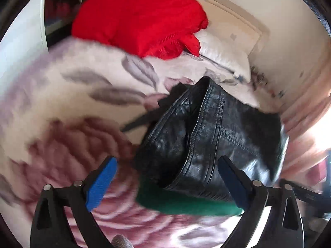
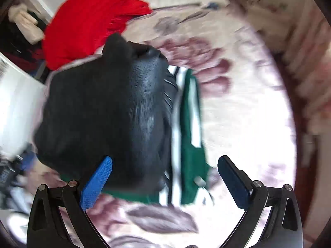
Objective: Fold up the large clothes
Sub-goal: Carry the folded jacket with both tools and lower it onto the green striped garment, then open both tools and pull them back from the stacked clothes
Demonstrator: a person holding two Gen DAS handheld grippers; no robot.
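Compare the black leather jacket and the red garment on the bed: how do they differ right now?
The black leather jacket is shiny with stitched seams; the red garment looks matte and soft. The jacket sits folded on top of a green garment; the red one lies crumpled, directly on the floral blanket. The jacket is close to both tools; the red garment is far behind it. Neither is gripped.

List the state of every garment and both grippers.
Black jacket: folded, lying on the green garment.
Green garment: flat under the jacket, on the blanket.
Red garment: bunched, unfolded.
Left gripper: open, empty.
Right gripper: open, empty.
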